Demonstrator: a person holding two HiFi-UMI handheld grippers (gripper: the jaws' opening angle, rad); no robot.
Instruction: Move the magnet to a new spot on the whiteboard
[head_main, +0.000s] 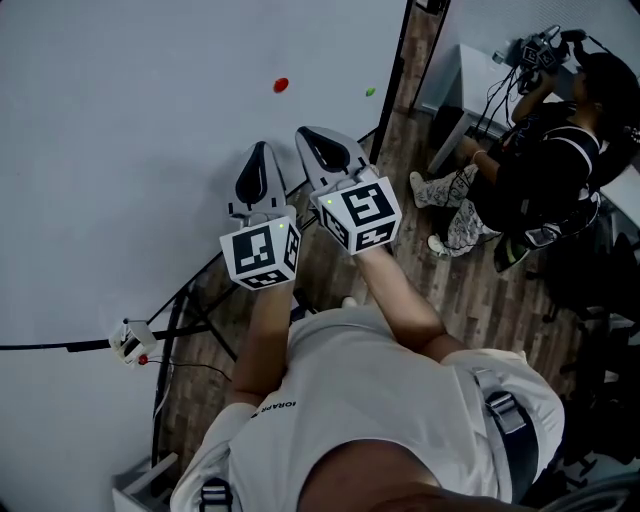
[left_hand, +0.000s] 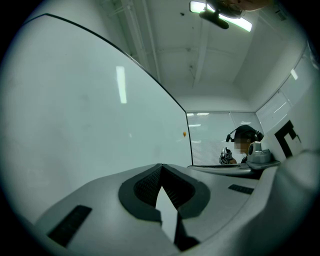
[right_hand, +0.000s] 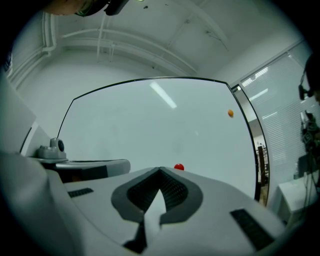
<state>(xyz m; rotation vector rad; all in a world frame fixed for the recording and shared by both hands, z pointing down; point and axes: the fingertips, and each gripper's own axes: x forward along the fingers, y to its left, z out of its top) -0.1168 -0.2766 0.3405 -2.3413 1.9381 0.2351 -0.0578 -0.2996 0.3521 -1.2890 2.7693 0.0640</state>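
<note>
As your left gripper (head_main: 261, 160) and right gripper (head_main: 316, 146) hang closed and empty before the whiteboard (head_main: 120, 150), the red magnet (head_main: 281, 85) clings to it beyond their tips, dead ahead of the nearer right gripper.

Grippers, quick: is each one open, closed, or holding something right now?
Left gripper: closed, jaws together, holding nothing.
Right gripper: closed, jaws together, holding nothing.
</note>
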